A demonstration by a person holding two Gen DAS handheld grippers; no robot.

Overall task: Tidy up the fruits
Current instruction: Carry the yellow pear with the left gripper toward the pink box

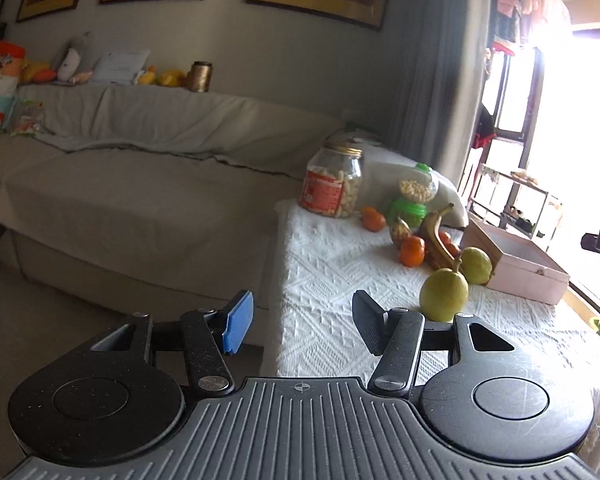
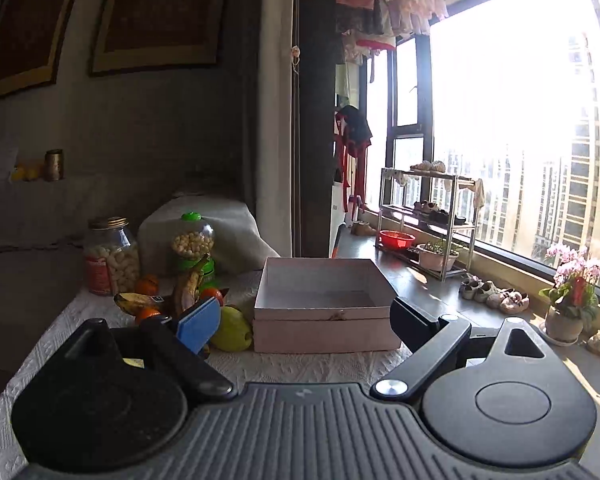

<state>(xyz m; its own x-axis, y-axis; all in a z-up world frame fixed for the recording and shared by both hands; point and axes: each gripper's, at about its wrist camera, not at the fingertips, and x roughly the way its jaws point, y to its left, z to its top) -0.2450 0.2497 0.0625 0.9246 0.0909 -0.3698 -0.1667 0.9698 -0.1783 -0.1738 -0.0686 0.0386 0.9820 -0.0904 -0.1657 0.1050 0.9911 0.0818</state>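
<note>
Fruit lies on a white-clothed table [image 1: 332,280]: two green pears [image 1: 444,294] [image 1: 476,265], a brown banana [image 1: 436,236], and several oranges [image 1: 412,251]. An open, empty pink box [image 1: 516,260] stands to their right. My left gripper [image 1: 302,320] is open and empty, at the table's near left edge, short of the nearest pear. In the right wrist view my right gripper [image 2: 304,322] is open and empty in front of the pink box [image 2: 324,300], with a pear [image 2: 232,330], bananas [image 2: 140,302] and oranges [image 2: 146,314] to the left.
A glass jar of snacks [image 1: 332,188] and a green-lidded jar [image 1: 414,196] stand behind the fruit. A covered sofa [image 1: 140,168] lies left of the table. A shoe rack [image 2: 432,216], a flower pot [image 2: 568,304] and a window are to the right.
</note>
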